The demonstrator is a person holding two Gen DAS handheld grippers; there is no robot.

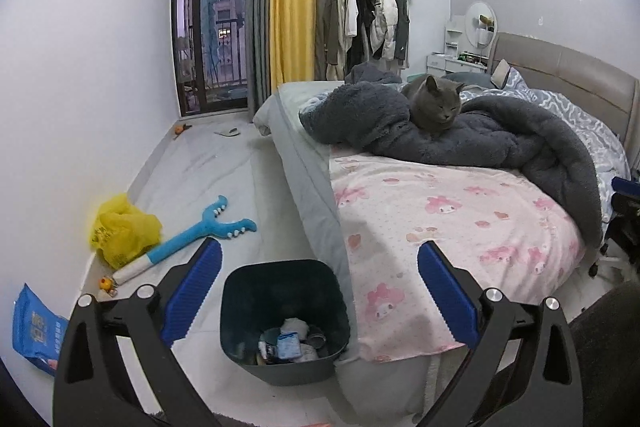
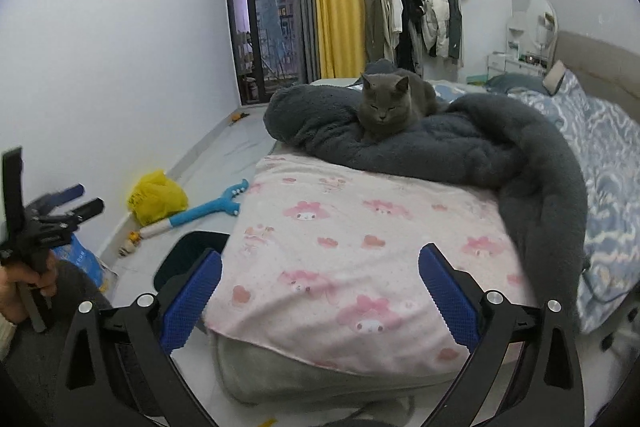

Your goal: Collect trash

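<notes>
Bedroom floor [image 1: 224, 163] holds a yellow bag [image 1: 122, 231] near the bin [image 1: 280, 311]; both hand-held grippers [image 1: 320, 291] [image 2: 320, 291] gape empty. Thin plastic may slip.

Pale floor [image 1: 224, 163] beyond the left tongs, bearing dark bin [image 1: 280, 291], yellow bag [image 1: 120, 231], blue toy [image 1: 192, 239]; bed [image 2: 340, 247] ahead of the right tongs, carrying grey blanket [image 2: 460, 147], cat [image 2: 388, 107].

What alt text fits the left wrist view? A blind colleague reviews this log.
The left gripper, jaws open and empty, hangs over a dark bin holding trash, beside a bed. A yellow bag and blue packet lie on the floor; a cat sits on the bed.
</notes>
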